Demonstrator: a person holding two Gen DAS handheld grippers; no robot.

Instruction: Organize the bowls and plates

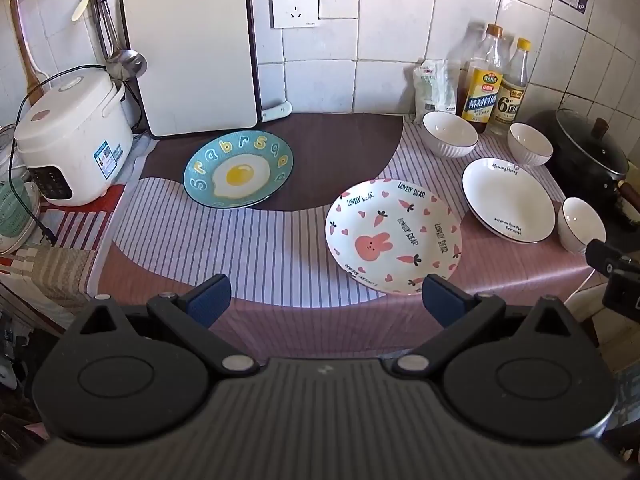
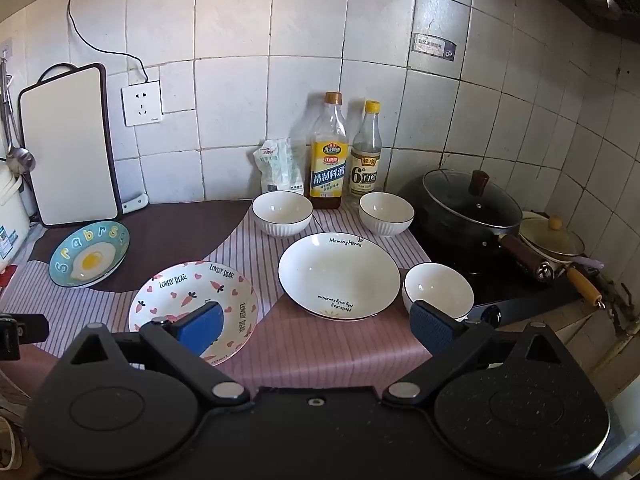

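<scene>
- Nearest the cameras, the left gripper and the right gripper both hang released, jaws spread wide with nothing between them, tilted down over the counter's front edge; likely a starting stance, before any piece is chosen.
- Just ahead of the left gripper, to its right, sits the rabbit plate; in the right view that gripper's left pad covers part of its near rim.
- Straight ahead of the right gripper lies the white plate, with a small bowl just beside it, half masked by the right pad.
- Farther ahead, left of both grippers, the egg plate lies apart from the others.
- Farthest back, two ribbed bowls stand before the bottles; all pieces lie singly and unstacked, so sorting seems not yet begun.
- Past them, the lidded pan is dark, its contents unreadable.
</scene>
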